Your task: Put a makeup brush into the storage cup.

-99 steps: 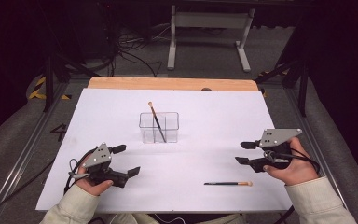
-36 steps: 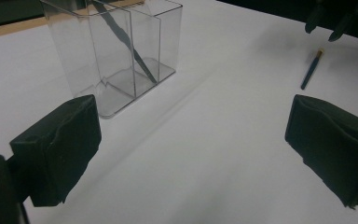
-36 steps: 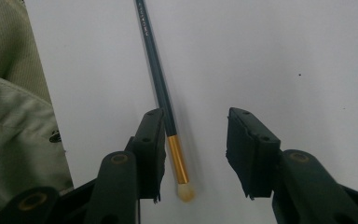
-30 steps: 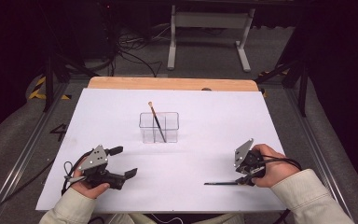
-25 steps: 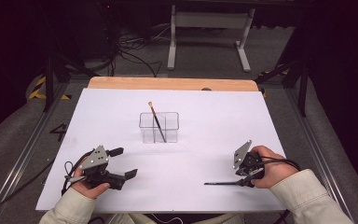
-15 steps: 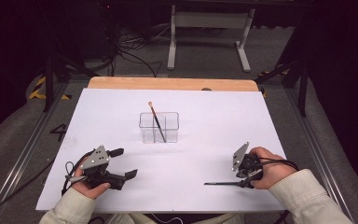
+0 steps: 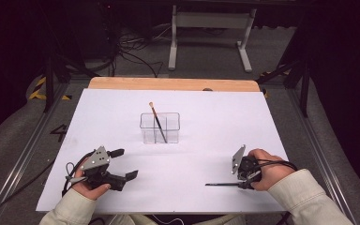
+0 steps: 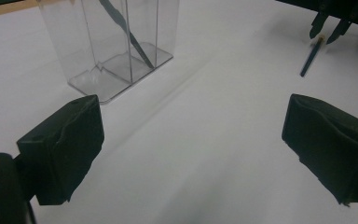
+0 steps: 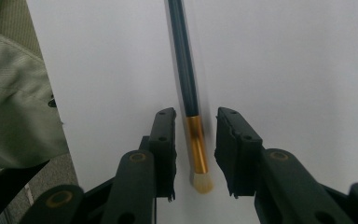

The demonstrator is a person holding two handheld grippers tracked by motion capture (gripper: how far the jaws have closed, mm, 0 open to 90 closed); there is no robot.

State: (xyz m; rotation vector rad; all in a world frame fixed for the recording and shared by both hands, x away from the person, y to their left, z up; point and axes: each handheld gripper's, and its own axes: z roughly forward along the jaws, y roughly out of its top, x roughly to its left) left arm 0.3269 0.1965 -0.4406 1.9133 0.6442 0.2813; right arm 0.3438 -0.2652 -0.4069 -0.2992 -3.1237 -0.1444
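Two black jaws of the right gripper (image 9: 193, 149), narrowed and just closing but not yet touching, straddle the brush (image 9: 189, 98) on the table (image 7: 215, 140), its handle running straight ahead between them, far from the wide-open left gripper (image 7: 122, 164).

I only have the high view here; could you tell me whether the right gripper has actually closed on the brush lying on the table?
Observer: Not yet. In the right gripper view the brush lies between the jaws of the right gripper, which have just been closing, with gaps on both sides.
Operator: Which part of it sits between them, please?
Observer: The gold ferrule, with the pale bristle tip towards the camera.
Operator: And the left gripper?
Observer: The left gripper is wide open with nothing between its jaws, facing the clear holder.
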